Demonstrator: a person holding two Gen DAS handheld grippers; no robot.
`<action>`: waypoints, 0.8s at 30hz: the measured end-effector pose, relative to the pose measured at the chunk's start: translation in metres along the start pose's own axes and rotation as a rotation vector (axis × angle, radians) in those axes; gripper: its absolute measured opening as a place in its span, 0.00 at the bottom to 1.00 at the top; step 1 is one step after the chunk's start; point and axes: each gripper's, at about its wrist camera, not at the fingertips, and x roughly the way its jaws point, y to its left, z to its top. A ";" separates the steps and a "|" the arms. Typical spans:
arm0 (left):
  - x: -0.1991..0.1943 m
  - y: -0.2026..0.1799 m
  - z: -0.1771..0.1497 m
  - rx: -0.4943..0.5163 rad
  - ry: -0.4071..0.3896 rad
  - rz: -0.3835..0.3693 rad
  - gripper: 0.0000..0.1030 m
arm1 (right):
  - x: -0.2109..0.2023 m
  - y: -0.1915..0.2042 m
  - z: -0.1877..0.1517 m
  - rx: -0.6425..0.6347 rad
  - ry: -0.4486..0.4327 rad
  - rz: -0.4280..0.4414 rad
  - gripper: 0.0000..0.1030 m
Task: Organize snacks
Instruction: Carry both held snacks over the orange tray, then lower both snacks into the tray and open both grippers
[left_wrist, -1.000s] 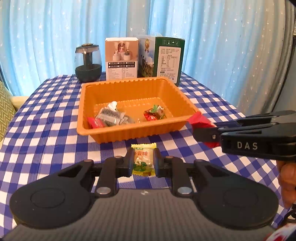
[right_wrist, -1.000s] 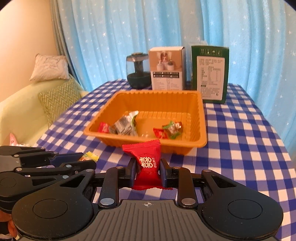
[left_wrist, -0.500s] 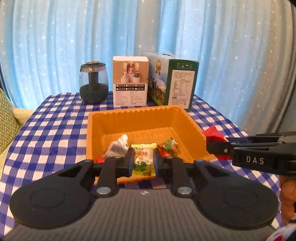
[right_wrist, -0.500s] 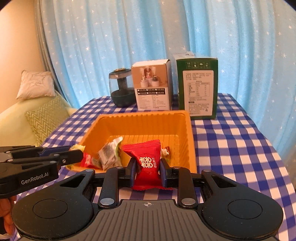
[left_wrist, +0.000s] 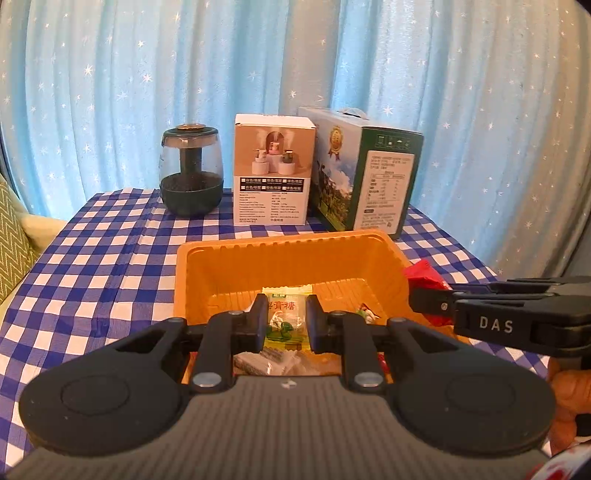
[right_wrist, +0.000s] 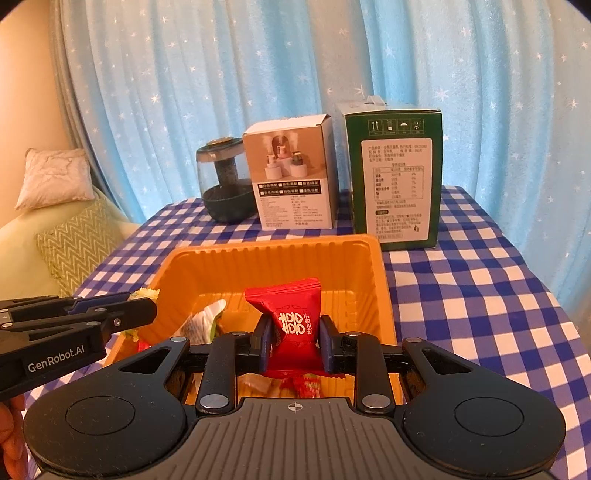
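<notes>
Two grippers hung over the orange tray, each clamped on one snack. My left gripper pinched the green-and-yellow candy; my right gripper pinched the red packet by its lower half. Several wrapped snacks already lay in the tray. Risks as I judged them: the right sat close to the tray's right wall, so a careless release could bounce the packet onto the checked cloth. Grippers near each other, could knock.

Checked table (tray, jar, boxes)
</notes>
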 end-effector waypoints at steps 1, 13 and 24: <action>0.003 0.002 0.001 -0.007 0.001 0.003 0.18 | 0.003 0.000 0.001 0.003 0.000 0.001 0.26; 0.029 0.015 0.008 -0.035 0.017 0.005 0.18 | 0.026 -0.006 0.008 0.055 0.013 0.014 0.26; 0.040 0.013 0.009 -0.046 0.027 -0.030 0.19 | 0.034 0.000 0.007 0.068 0.023 0.020 0.26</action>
